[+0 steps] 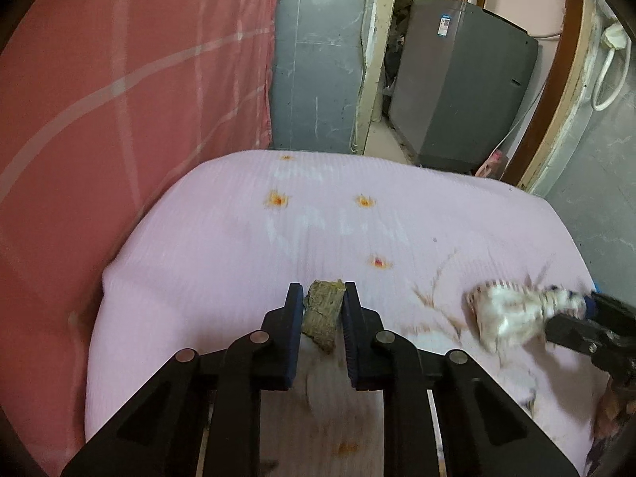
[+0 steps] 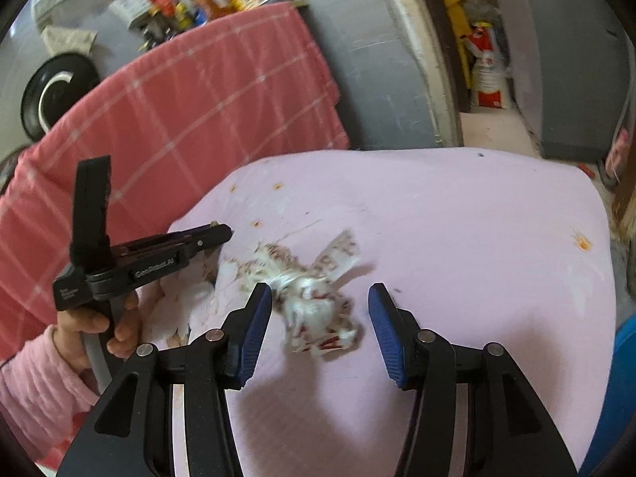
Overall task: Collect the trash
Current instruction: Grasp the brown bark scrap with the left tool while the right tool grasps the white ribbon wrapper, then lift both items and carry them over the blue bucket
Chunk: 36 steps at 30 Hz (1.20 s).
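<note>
My left tool (image 1: 322, 310) is black, with angular linkage arms, round silver pivot pins and dark blue ribbed pads (image 1: 295, 338). My right tool (image 2: 320, 328) matches it, its pads (image 2: 254, 334) brighter blue. My left hand (image 2: 99, 328) is bare skin below a fuzzy pink sleeve (image 2: 35, 381); the tool's side reads "GenRobot.AI".

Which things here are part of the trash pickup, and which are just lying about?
Job:
- brown scrap, clamped in the left tongs
- crumpled wrapper, between the open right tongs

Lying about:
- pink cloth
- red checked cloth
- grey washing machine
- black plate
</note>
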Available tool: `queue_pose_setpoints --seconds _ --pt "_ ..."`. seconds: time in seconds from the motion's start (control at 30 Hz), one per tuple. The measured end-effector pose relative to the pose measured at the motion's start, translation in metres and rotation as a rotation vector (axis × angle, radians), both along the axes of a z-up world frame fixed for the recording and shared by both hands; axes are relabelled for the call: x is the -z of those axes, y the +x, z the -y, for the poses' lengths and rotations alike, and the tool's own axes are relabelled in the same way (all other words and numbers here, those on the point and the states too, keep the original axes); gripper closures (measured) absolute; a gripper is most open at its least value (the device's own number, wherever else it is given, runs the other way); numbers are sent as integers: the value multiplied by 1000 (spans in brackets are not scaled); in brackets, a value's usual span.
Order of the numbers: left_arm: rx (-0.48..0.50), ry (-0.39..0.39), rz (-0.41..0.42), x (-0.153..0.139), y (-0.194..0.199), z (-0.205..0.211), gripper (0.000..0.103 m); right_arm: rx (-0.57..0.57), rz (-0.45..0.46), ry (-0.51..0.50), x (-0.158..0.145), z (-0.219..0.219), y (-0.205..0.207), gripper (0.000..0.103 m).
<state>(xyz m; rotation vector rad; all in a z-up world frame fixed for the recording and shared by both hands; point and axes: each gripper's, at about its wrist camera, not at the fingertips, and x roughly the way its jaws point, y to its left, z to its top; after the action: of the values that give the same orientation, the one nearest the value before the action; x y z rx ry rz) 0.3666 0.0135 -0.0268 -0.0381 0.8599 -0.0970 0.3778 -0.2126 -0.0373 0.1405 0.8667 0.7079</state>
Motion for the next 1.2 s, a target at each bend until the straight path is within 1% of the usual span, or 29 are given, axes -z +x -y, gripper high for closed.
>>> queue_pose_setpoints --seconds 0.2,0.27,0.33,0.43,0.53,0.6,0.83,0.97,1.2 --pt "5 -9 9 -3 -26 6 87 -54 3 -55 3 -17 -3 53" --pt "0 -24 6 -3 -32 4 87 -47 24 -90 2 -21 -6 56" --pt "-21 -47 4 -6 -41 4 88 -43 45 -108 0 -24 -11 72" --pt "-30 -74 8 -10 -55 6 88 -50 60 -106 1 -26 -17 82" --pt "-32 -83 25 -16 -65 8 88 -39 91 -119 -1 -28 -27 83" --pt "-34 -90 41 -19 -71 8 88 -22 116 -110 -4 -25 -36 83" --pt "-45 -119 116 -33 -92 10 88 55 224 -13 -16 -9 -70 84" --pt "-43 -134 173 -42 -104 15 88 100 290 36 -25 3 -89 84" --pt "-17 -171 301 -64 -127 33 88 188 439 48 -45 24 -122 84"
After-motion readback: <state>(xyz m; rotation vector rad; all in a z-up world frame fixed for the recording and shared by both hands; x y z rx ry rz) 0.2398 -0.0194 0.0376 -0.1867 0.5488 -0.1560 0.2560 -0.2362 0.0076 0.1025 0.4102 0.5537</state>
